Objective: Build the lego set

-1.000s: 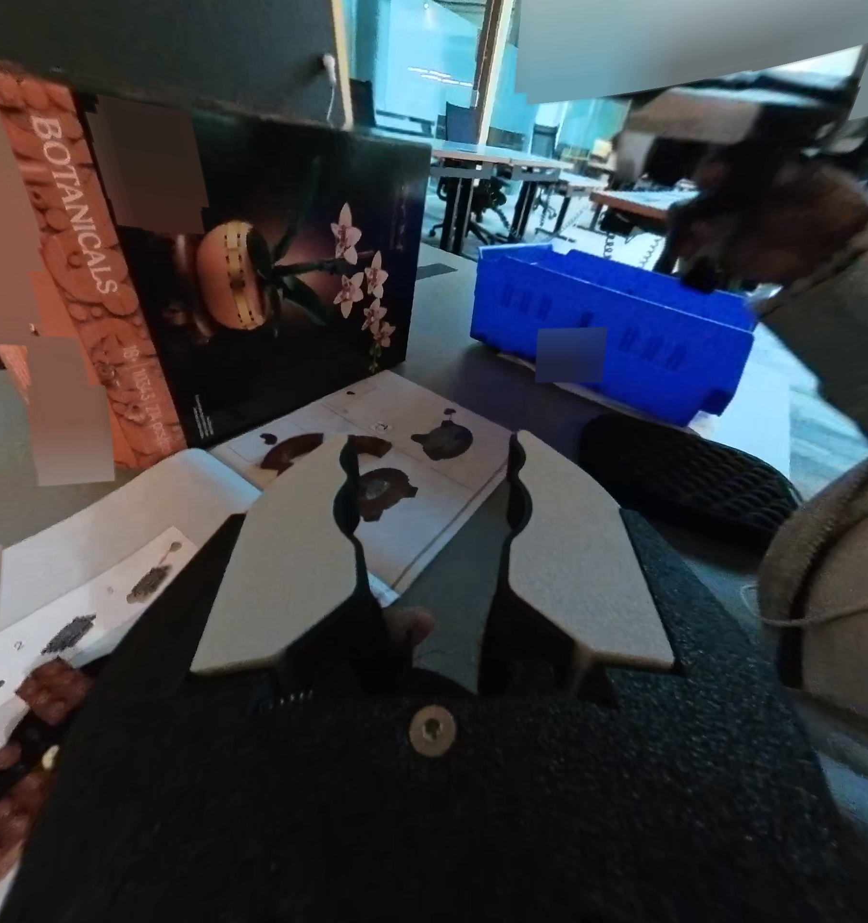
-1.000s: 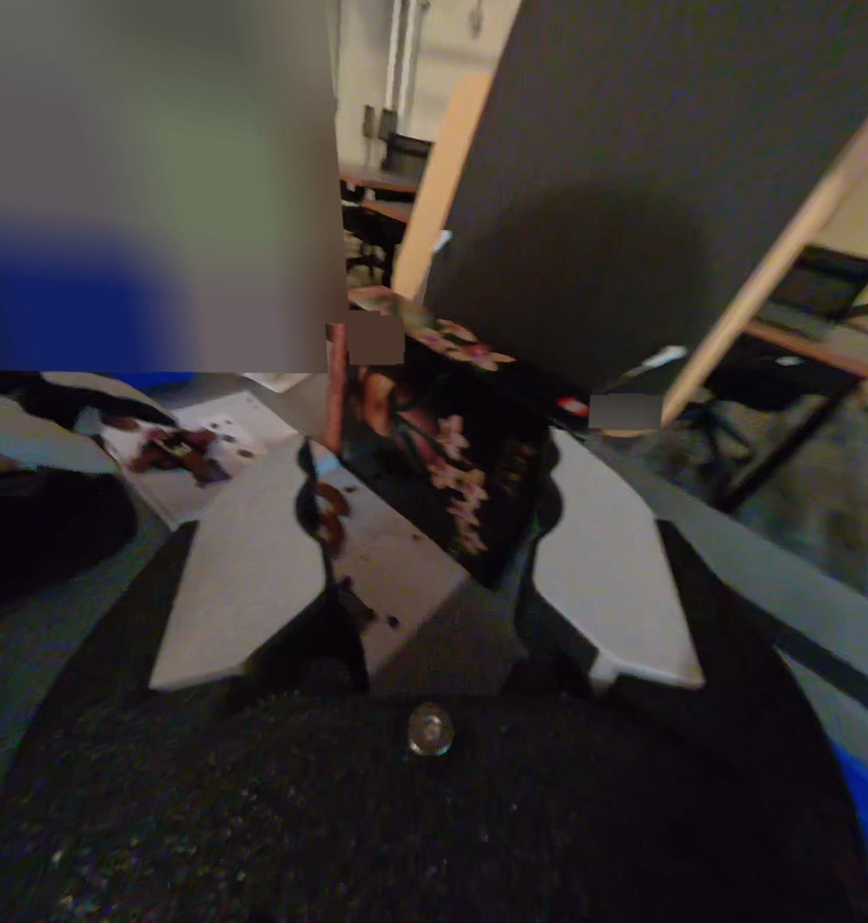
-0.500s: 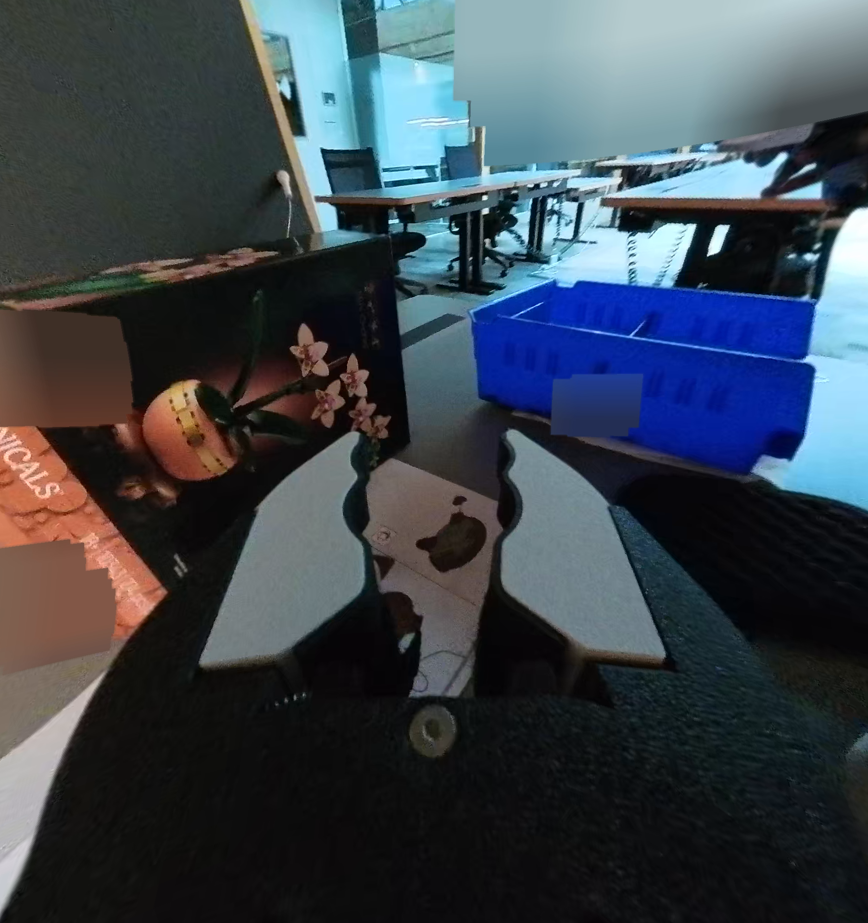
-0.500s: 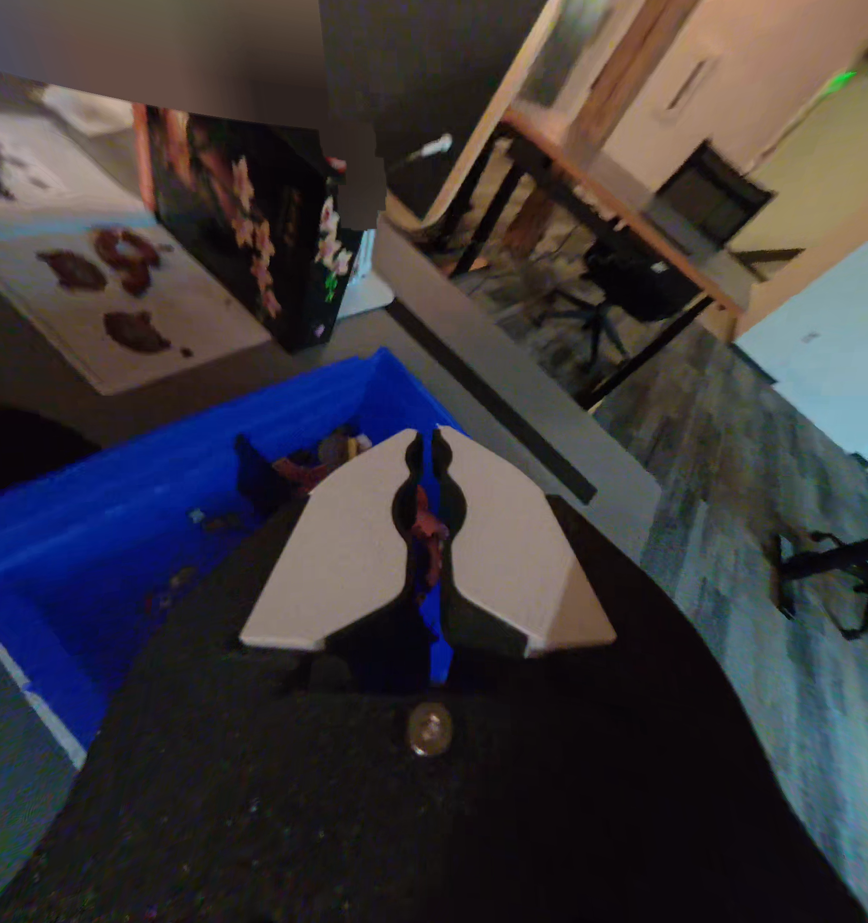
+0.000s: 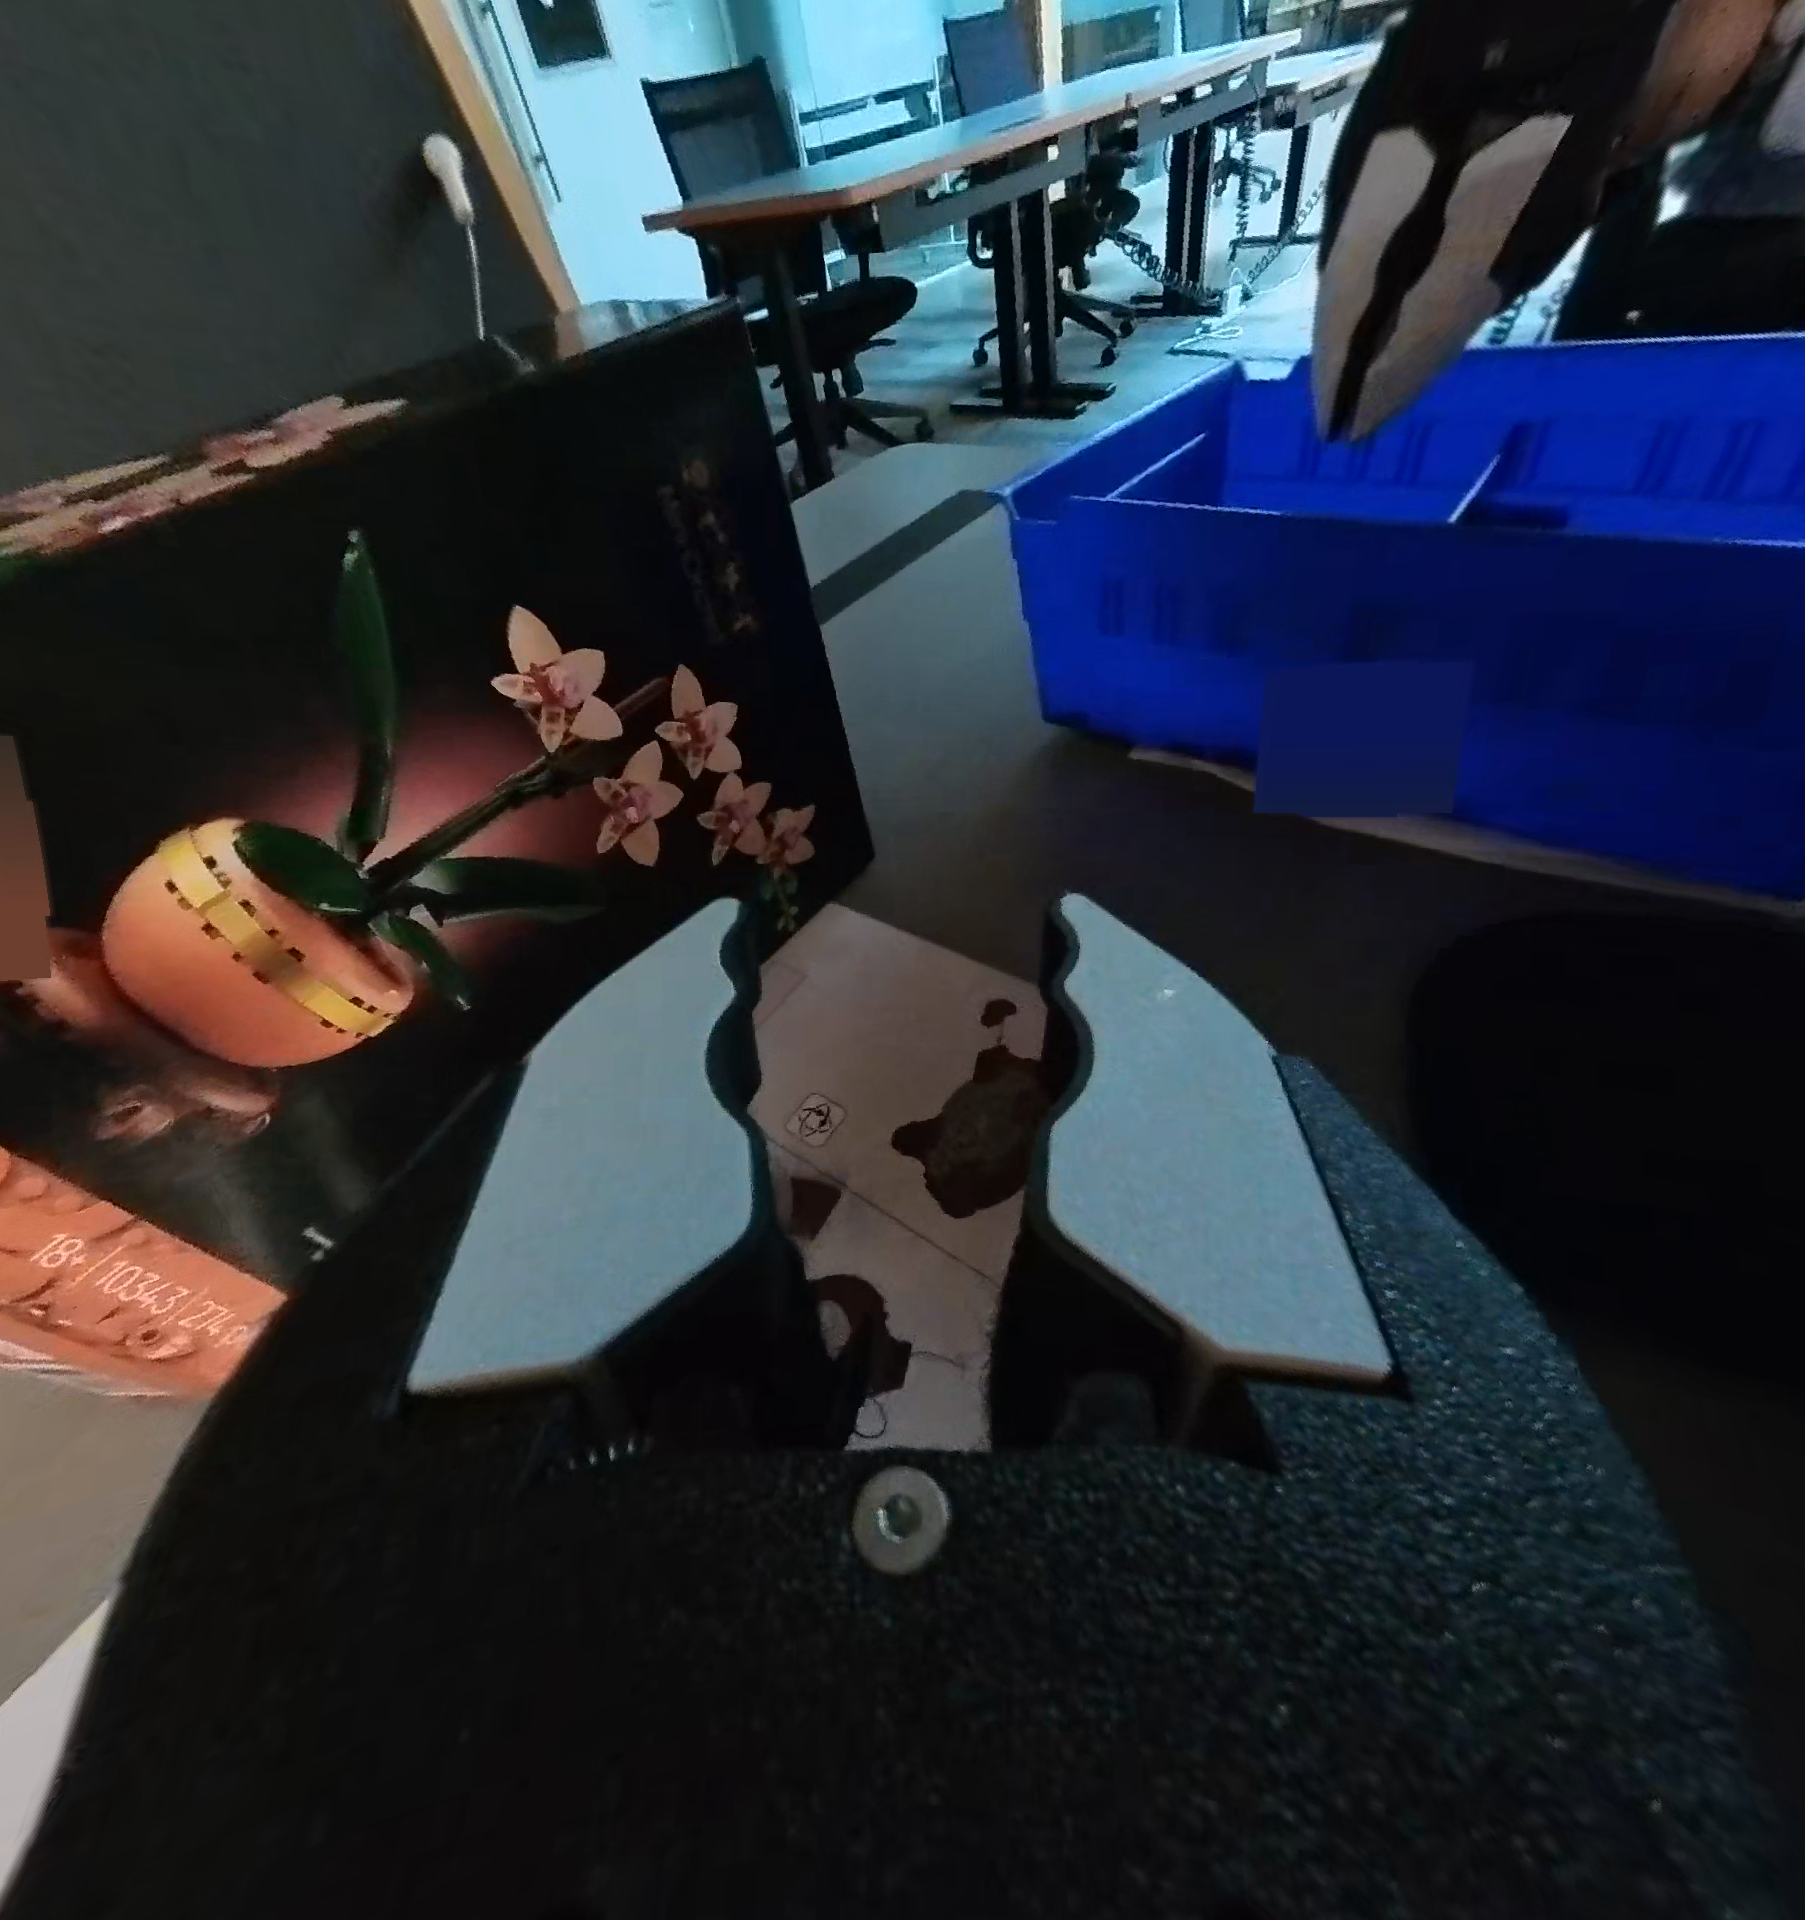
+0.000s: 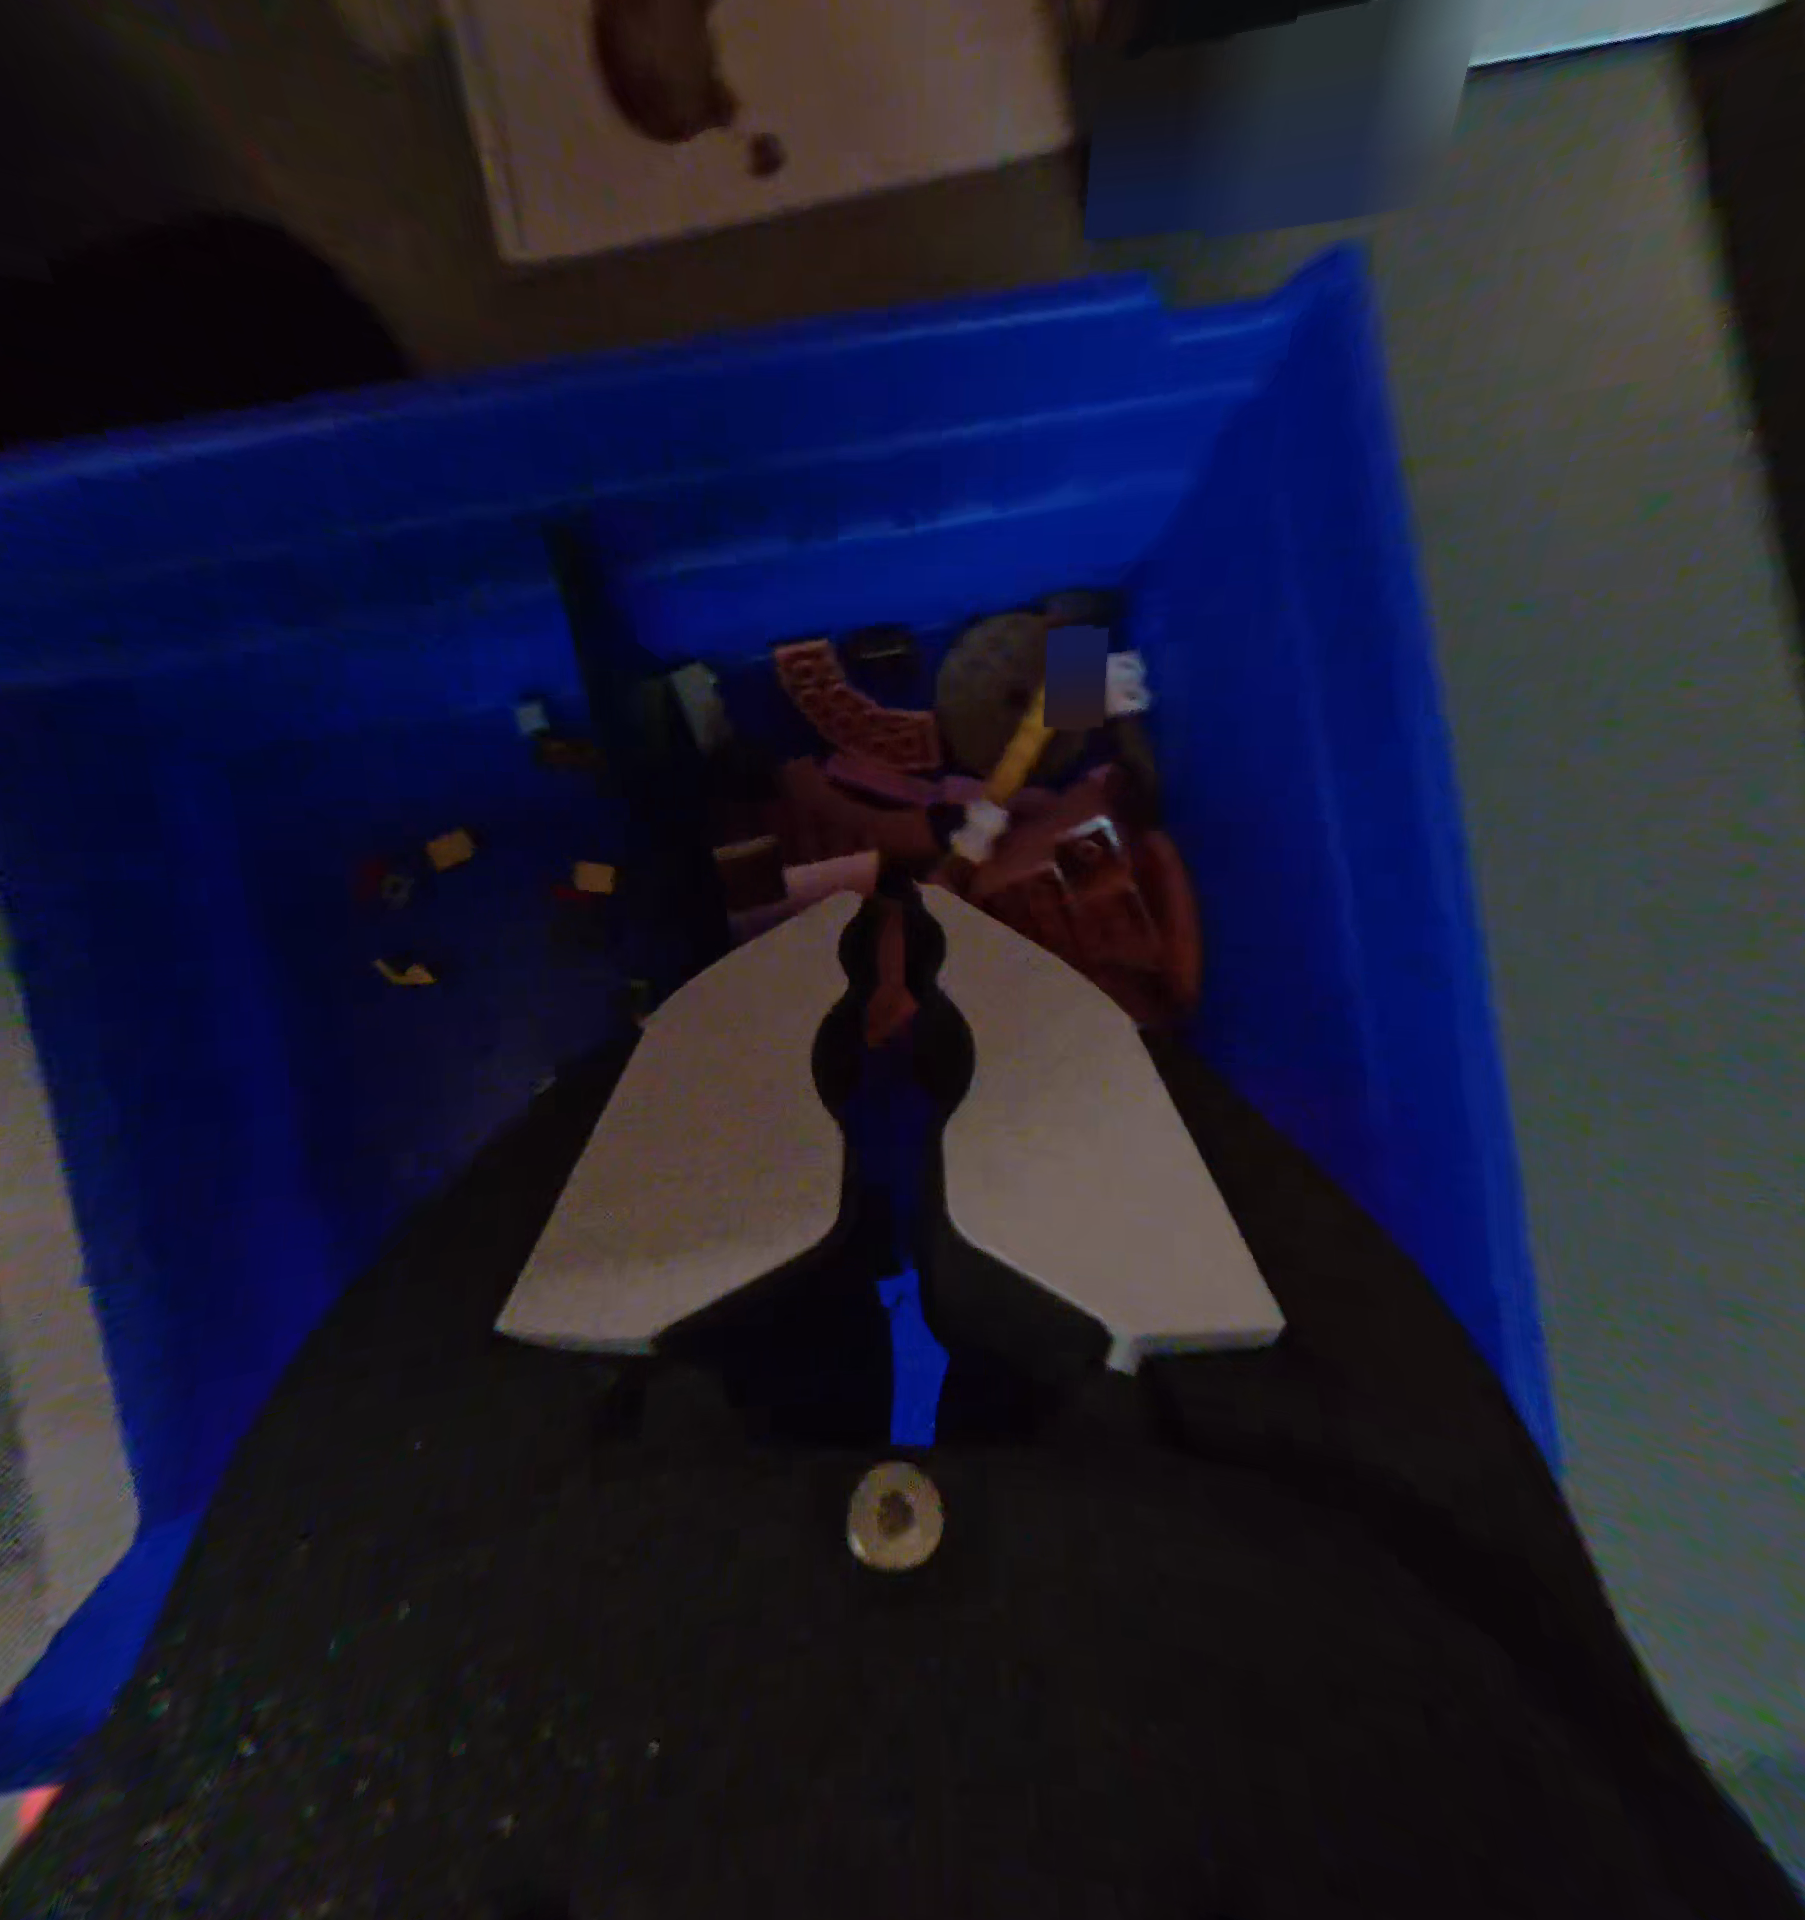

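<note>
**A:** Two grippers logged. Left gripper (image 5: 896, 914) first: state?

**B:** Spread, with nothing between the fingers. Through the gap only the printed instruction sheet (image 5: 877, 1039) shows, lying flat on the dark desk (image 5: 981, 810). The box with the orchid picture (image 5: 462, 727) stands upright just beside it, at centre left of the frame.

**A:** Right gripper (image 6: 893, 909)?

**B:** Pressed almost together. A thin reddish-brown piece (image 6: 890, 987) sits pinched between the pads, its long axis running along the fingers, up and down in the frame.

**A:** Where is that gripper?

**B:** Over the blue bin (image 6: 1293, 727), tips pointing down into it. Directly beyond the tips, in the compartment at centre right of the frame, lies a heap of brown pieces (image 6: 1064, 862). It is near the tips, but I cannot tell whether they touch. A dark divider (image 6: 607, 727) splits off the compartment at the left of the frame, which holds only a few small loose bits (image 6: 451, 847).

**A:** Which gripper is nearer the bin?

**B:** The right, plainly. In the left wrist view it hangs over the bin at upper right, while the left gripper sits well apart at lower centre, with bare desk between it and the bin.
</note>
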Available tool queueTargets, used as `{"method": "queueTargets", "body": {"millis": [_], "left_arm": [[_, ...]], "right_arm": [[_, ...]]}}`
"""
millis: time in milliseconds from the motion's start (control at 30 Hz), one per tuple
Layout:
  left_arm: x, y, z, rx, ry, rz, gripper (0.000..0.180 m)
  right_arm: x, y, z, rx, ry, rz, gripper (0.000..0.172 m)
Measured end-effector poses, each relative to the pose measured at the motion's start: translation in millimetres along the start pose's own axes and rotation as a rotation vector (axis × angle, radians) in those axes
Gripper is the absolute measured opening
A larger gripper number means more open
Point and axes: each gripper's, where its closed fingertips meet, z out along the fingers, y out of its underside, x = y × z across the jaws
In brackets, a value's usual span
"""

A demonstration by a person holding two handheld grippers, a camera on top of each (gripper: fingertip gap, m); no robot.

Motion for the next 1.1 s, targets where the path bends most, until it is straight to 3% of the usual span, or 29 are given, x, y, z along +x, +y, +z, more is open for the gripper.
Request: {"method": "queueTargets", "body": {"millis": [167, 267, 333, 467, 567, 767, 867, 967, 1033, 1100], "left_arm": [[-3, 1, 2, 0.002, -0.002, -0.036, 0.052], [-5, 4, 1, -0.009, -0.014, -0.05, 0.052], [-6, 4, 1, -0.011, -0.021, -0.052, 0.052], [-6, 5, -1, -0.022, -0.029, -0.038, 0.051], [-5, 9, 1, -0.024, -0.024, -0.043, 0.051], [-1, 11, 6, -0.012, 0.007, -0.057, 0.051], [-4, 9, 4, -0.006, 0.001, -0.05, 0.051], [-10, 7, -1, 0.006, -0.023, -0.067, 0.051], [-13, 6, -3, 0.016, -0.031, -0.085, 0.051], [-14, 8, -4, 0.021, -0.036, -0.098, 0.051]], "right_arm": [[-20, -13, 33, -0.031, -0.25, -0.045, 0.011], [-27, 4, 52, -0.17, -0.305, -0.087, 0.018], [-19, 19, 55, -0.24, -0.26, -0.096, 0.009], [15, 13, 11, -0.122, -0.084, 0.107, 0.008], [18, 37, -14, -0.249, 0.001, 0.188, 0.01], [-21, 64, 14, -0.497, -0.187, 0.226, 0.0], [-26, 55, 42, -0.451, -0.261, 0.234, 0.0], [1, 55, 51, -0.441, -0.094, 0.214, 0.0], [24, 41, 38, -0.347, 0.046, 0.219, 0.0], [29, 38, 20, -0.332, 0.072, 0.184, 0.004]]}}
